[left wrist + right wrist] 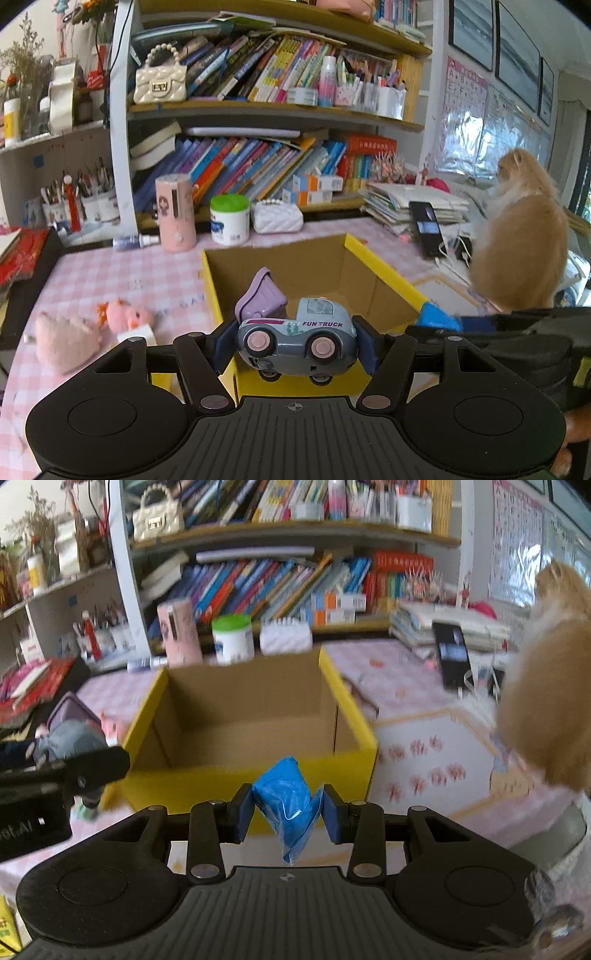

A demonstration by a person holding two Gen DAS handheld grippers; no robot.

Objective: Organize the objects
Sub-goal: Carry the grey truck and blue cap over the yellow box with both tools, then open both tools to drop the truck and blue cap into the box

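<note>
My left gripper (pixel 295 345) is shut on a grey and purple toy truck (pixel 295 334) marked FUN TRUCK, its purple tipper raised, held just over the near rim of the yellow cardboard box (pixel 212 291). My right gripper (pixel 288 812) is shut on a blue packet in clear wrap (pixel 286 797), in front of the same box (pixel 155 690), which stands open with a bare brown inside. The blue packet (pixel 437 317) also shows at the right of the left wrist view. The left gripper with the truck (pixel 70 738) shows at the left of the right wrist view.
A pink plush toy (pixel 125 315) and a paler plush (pixel 68 341) lie on the pink checked tablecloth left of the box. A cat (pixel 521 240) sits at the right beside a phone (pixel 426 229). Behind the box stand a pink canister (pixel 175 214), a green-lidded jar (pixel 229 219), a white purse (pixel 277 218) and bookshelves.
</note>
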